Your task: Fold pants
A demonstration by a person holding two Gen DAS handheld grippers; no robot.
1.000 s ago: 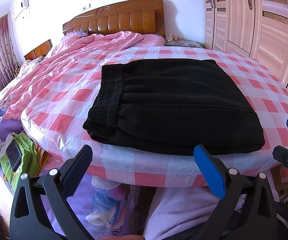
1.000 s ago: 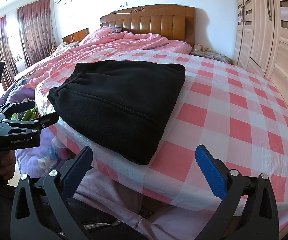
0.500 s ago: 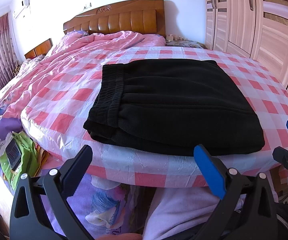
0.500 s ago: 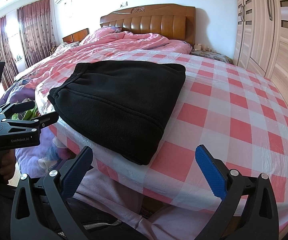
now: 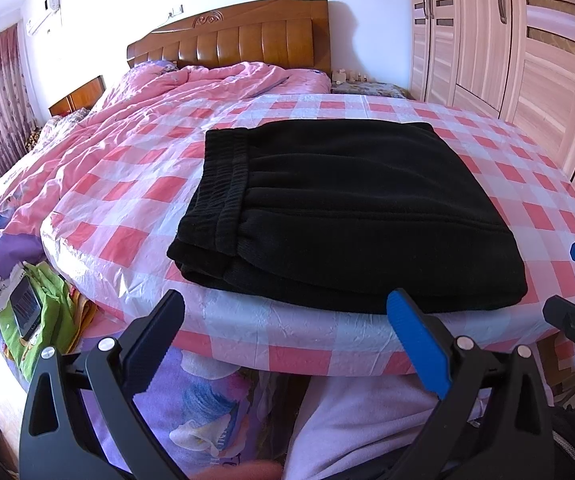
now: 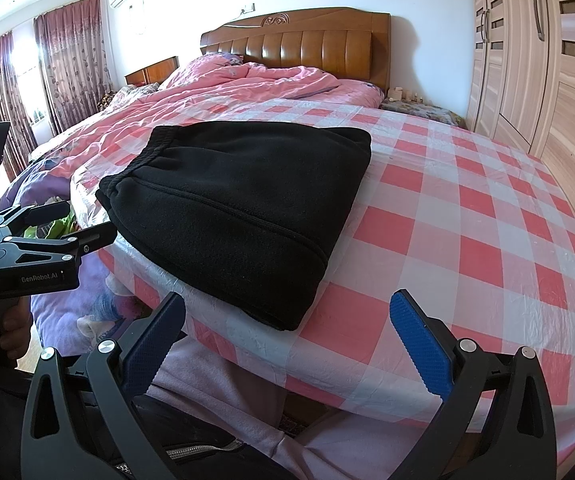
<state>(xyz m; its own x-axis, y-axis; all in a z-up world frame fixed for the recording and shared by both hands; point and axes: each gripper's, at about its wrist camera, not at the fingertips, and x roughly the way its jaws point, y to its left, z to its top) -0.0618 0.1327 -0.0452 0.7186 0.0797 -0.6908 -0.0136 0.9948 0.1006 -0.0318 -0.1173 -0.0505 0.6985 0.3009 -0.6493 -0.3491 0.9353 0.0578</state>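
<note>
Black pants (image 5: 339, 208) (image 6: 243, 208) lie folded into a thick rectangle on the pink checked sheet (image 5: 127, 184), close to the bed's near edge, waistband to the left. My left gripper (image 5: 287, 336) hangs open just below and in front of that edge, nothing between its blue pads. My right gripper (image 6: 287, 336) is open too, held off the bed's edge to the right of the pants and holding nothing. In the right wrist view the left gripper (image 6: 63, 224) shows at the far left with a hand on its handle.
A crumpled pink duvet (image 5: 159, 108) covers the far left of the bed under a wooden headboard (image 5: 247, 36). Wardrobe doors (image 5: 527, 40) run along the right. Purple bedding and a green bag (image 5: 43, 320) sit on the floor at left. The person's light trousers (image 6: 223, 392) are below.
</note>
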